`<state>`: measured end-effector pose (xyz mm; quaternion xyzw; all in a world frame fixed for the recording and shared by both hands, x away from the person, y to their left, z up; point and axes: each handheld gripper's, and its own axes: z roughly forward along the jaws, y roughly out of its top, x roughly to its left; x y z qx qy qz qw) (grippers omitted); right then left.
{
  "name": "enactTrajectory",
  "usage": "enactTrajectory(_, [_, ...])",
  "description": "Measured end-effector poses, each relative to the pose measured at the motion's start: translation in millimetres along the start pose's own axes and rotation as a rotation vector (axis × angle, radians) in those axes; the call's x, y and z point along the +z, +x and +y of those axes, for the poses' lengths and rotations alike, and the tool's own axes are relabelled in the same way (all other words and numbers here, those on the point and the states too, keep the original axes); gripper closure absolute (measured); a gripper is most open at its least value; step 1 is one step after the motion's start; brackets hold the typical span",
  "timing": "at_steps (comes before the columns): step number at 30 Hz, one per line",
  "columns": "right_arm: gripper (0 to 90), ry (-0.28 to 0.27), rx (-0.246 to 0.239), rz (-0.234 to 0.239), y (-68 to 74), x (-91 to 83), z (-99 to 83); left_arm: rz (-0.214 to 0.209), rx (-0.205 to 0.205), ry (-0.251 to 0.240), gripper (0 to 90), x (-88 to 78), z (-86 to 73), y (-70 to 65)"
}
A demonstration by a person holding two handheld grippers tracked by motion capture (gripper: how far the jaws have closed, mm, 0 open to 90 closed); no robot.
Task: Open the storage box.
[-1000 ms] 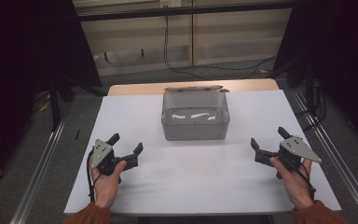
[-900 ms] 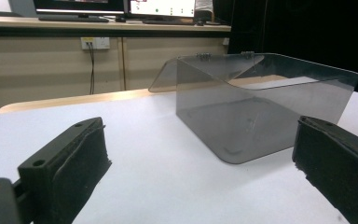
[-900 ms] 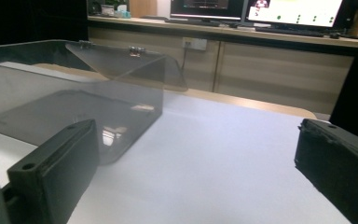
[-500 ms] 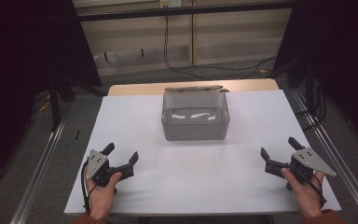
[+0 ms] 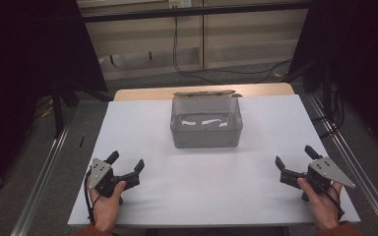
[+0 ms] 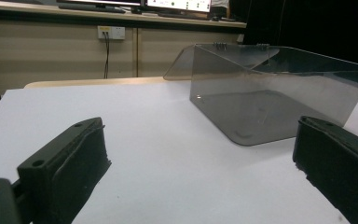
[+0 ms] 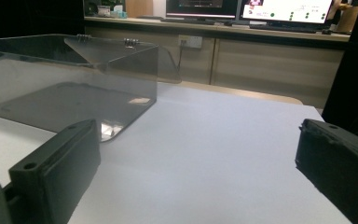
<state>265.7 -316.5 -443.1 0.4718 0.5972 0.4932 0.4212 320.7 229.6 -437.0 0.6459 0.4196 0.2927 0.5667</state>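
Low at the table's near left corner, the left gripper [image 5: 126, 164] rests with jaws spread wide, holding nothing. Further back at mid-table stands the clear plastic box [image 5: 206, 122], lid open, well apart from both. Near the right edge, the right gripper [image 5: 294, 157] likewise gapes empty.

The left gripper [image 5: 126, 163] and right gripper [image 5: 294, 156] are resting low and well apart, jaws spread wide, each gripped by a hand.

No text, label, brand or number can be read; the writing on the far monitor screens [image 7: 286, 10] is too blurred.
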Motion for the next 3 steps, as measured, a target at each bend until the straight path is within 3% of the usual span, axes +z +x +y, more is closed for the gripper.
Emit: enactTrajectory(3, [0.0,-0.002,0.001,0.000,-0.4,0.6,0.0,-0.001,-0.007,0.000,2.7,0.5,0.0,1.9])
